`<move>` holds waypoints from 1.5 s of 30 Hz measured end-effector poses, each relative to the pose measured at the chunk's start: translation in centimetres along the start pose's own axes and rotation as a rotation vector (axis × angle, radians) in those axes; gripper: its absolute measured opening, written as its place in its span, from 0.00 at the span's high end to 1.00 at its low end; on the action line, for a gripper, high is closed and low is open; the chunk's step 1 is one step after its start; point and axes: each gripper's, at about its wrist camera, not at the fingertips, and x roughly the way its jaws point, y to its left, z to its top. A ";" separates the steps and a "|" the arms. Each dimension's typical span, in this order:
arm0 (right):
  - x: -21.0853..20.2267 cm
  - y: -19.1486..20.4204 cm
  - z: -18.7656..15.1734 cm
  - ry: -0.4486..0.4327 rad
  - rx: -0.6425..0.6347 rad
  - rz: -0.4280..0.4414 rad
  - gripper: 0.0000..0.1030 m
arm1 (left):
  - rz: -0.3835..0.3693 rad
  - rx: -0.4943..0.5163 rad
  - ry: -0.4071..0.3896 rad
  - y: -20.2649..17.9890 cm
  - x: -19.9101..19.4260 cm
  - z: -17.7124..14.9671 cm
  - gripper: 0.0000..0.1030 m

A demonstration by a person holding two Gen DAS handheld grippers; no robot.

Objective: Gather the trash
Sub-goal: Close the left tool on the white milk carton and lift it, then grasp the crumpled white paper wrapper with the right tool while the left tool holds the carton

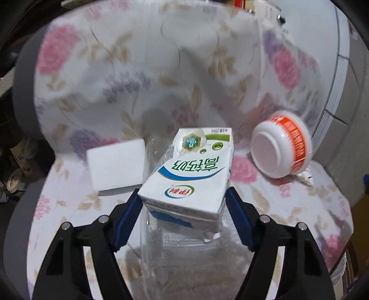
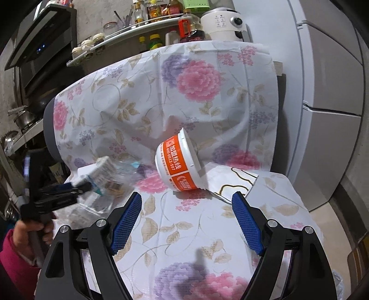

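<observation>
A white and green milk carton (image 1: 191, 175) is held between the blue pads of my left gripper (image 1: 183, 196), lifted over a clear plastic bag (image 1: 184, 249) on a chair with a flowered cover (image 1: 129, 80). The carton shows blurred in the right wrist view (image 2: 103, 170), with the left gripper (image 2: 66, 189) at the far left. A white and orange plastic tub (image 1: 281, 147) lies on its side on the seat, also in the right wrist view (image 2: 180, 161). My right gripper (image 2: 186, 200) is open and empty, just short of the tub.
A white foam block (image 1: 117, 166) lies on the seat left of the carton. A crumpled white paper with dark lines (image 2: 230, 182) lies beside the tub. A grey fridge (image 2: 327, 92) stands to the right; a shelf of bottles (image 2: 150, 20) and a stove hood (image 2: 39, 34) stand behind.
</observation>
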 end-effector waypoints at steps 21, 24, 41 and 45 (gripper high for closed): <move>7.9 -4.4 -0.6 0.186 -0.016 -0.083 0.22 | -0.100 -0.098 -0.023 -2.5 -2.6 -0.9 0.30; 10.9 -4.4 0.0 0.226 -0.043 -0.096 0.23 | -0.108 -0.108 -0.011 -3.0 -1.6 -1.0 0.30; 20.5 -3.9 0.7 0.398 -0.156 -0.143 0.51 | -0.115 -0.143 0.015 -4.0 3.1 -0.5 0.30; 19.8 -3.1 0.6 0.385 -0.193 -0.173 0.94 | -0.113 -0.150 0.018 -3.6 2.7 -0.7 0.30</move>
